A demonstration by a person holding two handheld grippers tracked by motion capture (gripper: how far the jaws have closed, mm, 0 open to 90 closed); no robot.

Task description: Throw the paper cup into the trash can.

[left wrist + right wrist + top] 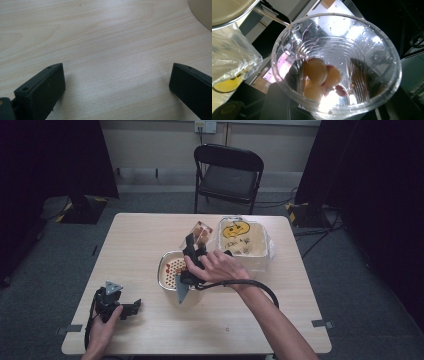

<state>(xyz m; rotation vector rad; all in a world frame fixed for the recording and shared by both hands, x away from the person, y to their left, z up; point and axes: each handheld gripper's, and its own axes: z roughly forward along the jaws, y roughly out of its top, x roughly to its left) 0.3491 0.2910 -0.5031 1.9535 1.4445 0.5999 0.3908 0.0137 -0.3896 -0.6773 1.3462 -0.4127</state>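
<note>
Clear plastic cup (335,66), ribbed near the bottom, beaded with droplets on the inside wall, a few round pale-orange and reddish pieces of food clustered at its base. Held tilted above the table (145,245) in the right gripper (196,251), jaws clamped on the cup's sides, dark pads visible through the plastic in the right gripper view. Raised between a metal-rimmed bowl (165,265) with a red dotted pattern inside and a cream square container (245,240) printed with a yellow shape and wrapped in thin clear film. Bowl lying just beneath the right hand (217,267), container just beyond it toward the far edge.

Left gripper (131,308) resting low near the table's front left corner, jaws spread wide apart with nothing between them, bare wood grain between the two black fingers (41,93) in the left gripper view. Well apart from the cup and both dishes.

Pale wood-grain tabletop with rounded corners, small grey tape marks at the left and right edges. Grey carpeted floor around it. Black folding chair (229,172) pushed back beyond the far side, facing the table. Dark curtains hanging at both sides, cream wall behind with a socket near the top, cables trailing across the floor to the right.
</note>
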